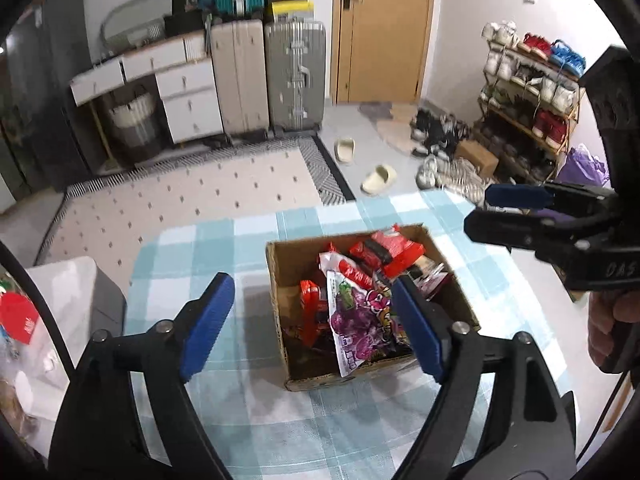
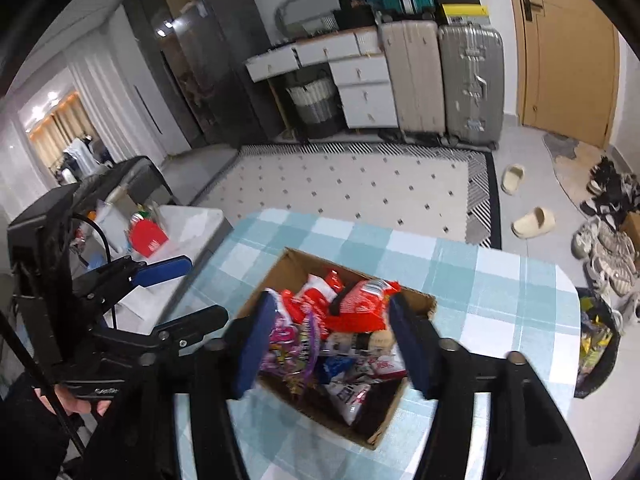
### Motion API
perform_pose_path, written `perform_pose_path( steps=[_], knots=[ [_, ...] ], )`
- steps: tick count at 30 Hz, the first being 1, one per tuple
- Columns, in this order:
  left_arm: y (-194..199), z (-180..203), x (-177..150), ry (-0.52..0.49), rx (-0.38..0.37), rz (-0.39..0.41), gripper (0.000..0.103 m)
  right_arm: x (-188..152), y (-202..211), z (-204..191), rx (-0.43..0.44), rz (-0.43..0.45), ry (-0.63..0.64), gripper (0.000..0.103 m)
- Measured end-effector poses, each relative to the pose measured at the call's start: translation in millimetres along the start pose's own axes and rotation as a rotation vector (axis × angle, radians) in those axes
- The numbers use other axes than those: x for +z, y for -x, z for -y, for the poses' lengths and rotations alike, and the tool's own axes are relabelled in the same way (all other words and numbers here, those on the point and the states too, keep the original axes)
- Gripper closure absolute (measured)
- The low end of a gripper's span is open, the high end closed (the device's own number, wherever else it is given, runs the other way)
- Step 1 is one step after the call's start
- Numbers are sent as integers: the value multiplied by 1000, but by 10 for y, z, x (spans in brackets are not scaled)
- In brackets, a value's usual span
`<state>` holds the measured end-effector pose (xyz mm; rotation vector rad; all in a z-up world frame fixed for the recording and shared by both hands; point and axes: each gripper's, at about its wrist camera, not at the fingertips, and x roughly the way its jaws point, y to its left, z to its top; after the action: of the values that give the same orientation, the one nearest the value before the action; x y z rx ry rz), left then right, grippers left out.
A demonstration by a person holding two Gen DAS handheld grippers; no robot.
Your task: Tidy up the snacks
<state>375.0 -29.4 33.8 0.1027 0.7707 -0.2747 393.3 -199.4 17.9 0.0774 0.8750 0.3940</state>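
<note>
**Both grippers hover over the snack box**

My left gripper [image 1: 312,324] hangs with its jaws spread wide and nothing in them, above the near-left corner of the cardboard box [image 1: 280,276]. My right gripper [image 2: 328,344] is also wide open and empty, over the near half of the same box. The box sits on the checked tablecloth [image 1: 192,256], roughly mid-table, its long axis running near to far and skewed a little to the table's edges. Bare cloth lies all round it, widest on the left. The far table edge drops to a patterned rug [image 1: 180,196]. Inside, a red packet [image 2: 360,304] lies at the far end and a purple grape packet [image 1: 356,316] nearer me, lengthwise along the box
</note>
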Motion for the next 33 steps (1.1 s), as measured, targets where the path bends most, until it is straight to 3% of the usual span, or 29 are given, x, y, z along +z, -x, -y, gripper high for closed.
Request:
perform_pose_path(
  steps=[8, 10, 13, 15, 26, 33],
  knots=[
    [692, 116, -33, -28, 49, 105, 20, -173, 418, -180, 34, 64, 11, 29],
    [868, 133, -48, -22, 62, 141, 20, -203, 574, -236, 50, 99, 22, 16],
    [1211, 127, -75, 6, 70, 215, 13, -266, 856, -325, 49, 169, 39, 5],
    [1408, 99, -98, 27, 76, 254, 1, -297, 1017, -368, 64, 201, 44, 4],
    [2489, 38, -355, 51, 132, 400, 1, -717, 2047, -518, 97, 434, 31, 1],
    [2999, -27, -655, 47, 197, 419, 1, -1247, 2539, -697, 70, 528, 105, 1]
  ],
)
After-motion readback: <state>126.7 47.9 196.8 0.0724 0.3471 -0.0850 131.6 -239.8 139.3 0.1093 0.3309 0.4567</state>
